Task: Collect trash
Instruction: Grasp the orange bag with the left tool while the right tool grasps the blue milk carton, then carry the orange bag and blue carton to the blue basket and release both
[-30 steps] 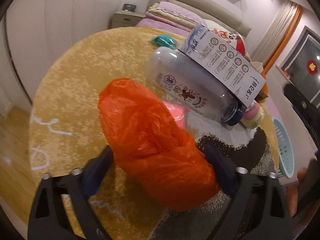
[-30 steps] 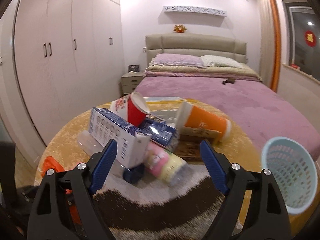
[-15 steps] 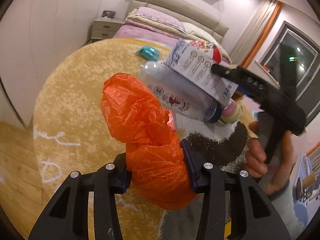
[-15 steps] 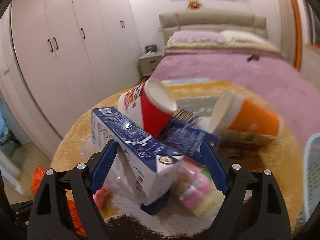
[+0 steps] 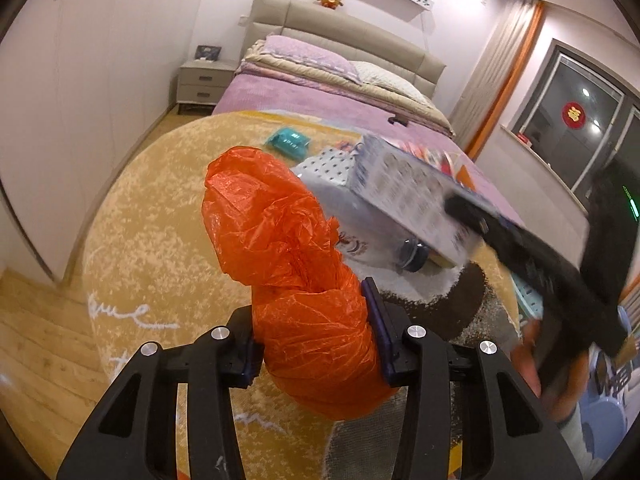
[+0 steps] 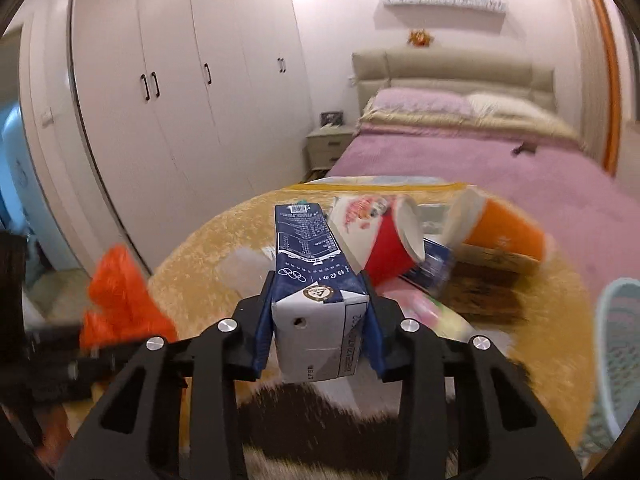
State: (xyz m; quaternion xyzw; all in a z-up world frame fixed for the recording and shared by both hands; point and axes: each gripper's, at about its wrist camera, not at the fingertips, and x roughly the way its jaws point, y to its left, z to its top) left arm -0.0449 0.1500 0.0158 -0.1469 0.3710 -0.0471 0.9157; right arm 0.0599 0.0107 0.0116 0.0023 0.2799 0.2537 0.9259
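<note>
Two items in hand, none binned.

Left wrist view: left gripper (image 5: 316,344) clamped on orange plastic bag (image 5: 296,280), lifted over yellow rug (image 5: 152,216); clear bottle (image 5: 372,236) left lying.

Right wrist view: right gripper (image 6: 318,332), jaws just closed, pinched milk carton (image 6: 312,280). Red cup (image 6: 380,240), orange cup (image 6: 500,232) left on rug. Mesh basket (image 6: 620,320) at right, contents unseen.

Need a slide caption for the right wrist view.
Right gripper shut on a blue milk carton, paper cups behind it.

Right gripper (image 6: 318,322), just closing, clamps the blue-and-white carton (image 6: 312,280).
</note>
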